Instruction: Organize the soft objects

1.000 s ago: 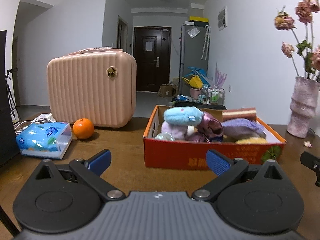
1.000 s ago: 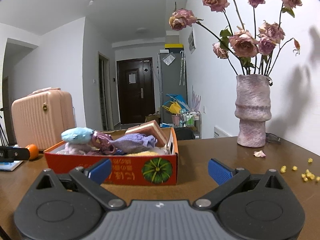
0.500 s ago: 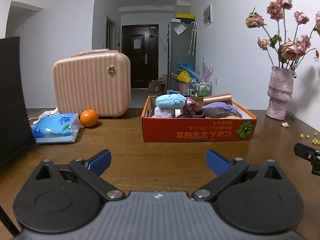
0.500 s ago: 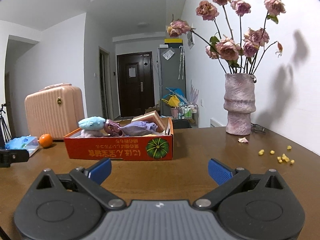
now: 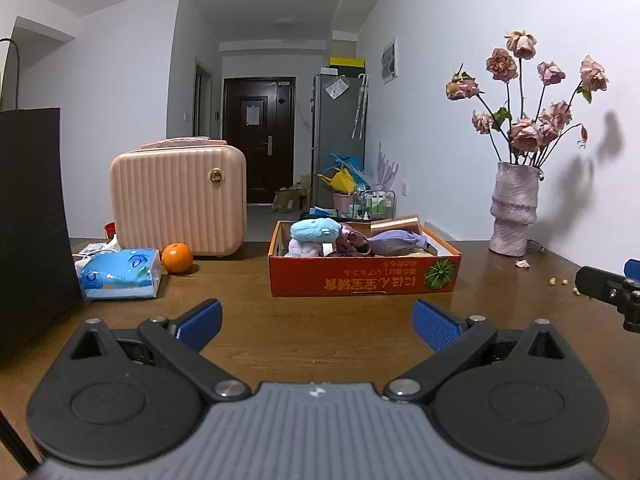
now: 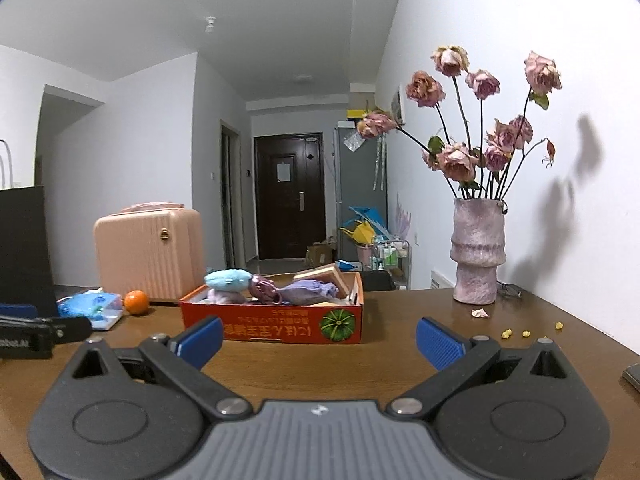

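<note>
Your left gripper hangs low over the brown wooden table, its blue-padded fingers spread wide with nothing between them. Your right gripper is spread just as wide and holds nothing either. Both point toward the far side of the table, where the orange cardboard box sits well apart from both sets of tongs — the soft objects are piled inside it. A light blue plush lies on top at the left, a dark mauve soft piece beside it, and a lavender cloth to the right. Left of the box stands a pink ribbed case, with an orange just in front of it and a blue tissue pack nearer still. On the far right, a pink vase of dried roses stands by the wall — small yellow crumbs scatter the table near it.
</note>
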{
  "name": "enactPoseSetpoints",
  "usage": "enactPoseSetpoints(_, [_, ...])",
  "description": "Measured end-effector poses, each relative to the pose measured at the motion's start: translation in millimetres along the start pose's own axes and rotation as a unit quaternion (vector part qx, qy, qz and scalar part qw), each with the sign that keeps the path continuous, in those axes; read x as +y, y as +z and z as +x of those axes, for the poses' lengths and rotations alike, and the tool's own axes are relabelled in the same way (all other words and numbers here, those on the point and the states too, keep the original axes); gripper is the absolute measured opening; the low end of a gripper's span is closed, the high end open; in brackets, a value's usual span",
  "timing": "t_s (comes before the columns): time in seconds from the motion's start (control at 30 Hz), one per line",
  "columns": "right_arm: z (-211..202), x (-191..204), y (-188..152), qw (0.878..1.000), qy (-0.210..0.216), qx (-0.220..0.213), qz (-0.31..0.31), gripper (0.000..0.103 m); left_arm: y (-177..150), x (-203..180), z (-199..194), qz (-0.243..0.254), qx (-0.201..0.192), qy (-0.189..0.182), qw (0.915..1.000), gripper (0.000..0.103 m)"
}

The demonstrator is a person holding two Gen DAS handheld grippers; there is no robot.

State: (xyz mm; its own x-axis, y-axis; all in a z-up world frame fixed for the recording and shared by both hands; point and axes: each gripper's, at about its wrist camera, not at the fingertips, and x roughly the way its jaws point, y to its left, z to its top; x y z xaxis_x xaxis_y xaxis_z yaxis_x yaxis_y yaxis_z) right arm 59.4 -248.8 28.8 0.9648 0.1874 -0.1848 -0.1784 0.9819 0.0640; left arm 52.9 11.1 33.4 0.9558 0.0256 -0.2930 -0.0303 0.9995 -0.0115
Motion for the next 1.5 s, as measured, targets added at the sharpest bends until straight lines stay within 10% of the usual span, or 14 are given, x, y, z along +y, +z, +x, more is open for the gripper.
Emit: enactPoseSetpoints(1.5, [-60,14,-13,1.0,0.012,-0.01,-0.011,0.103,-24,2,-48,0.005,-0.004,-0.004,1.0,0.103])
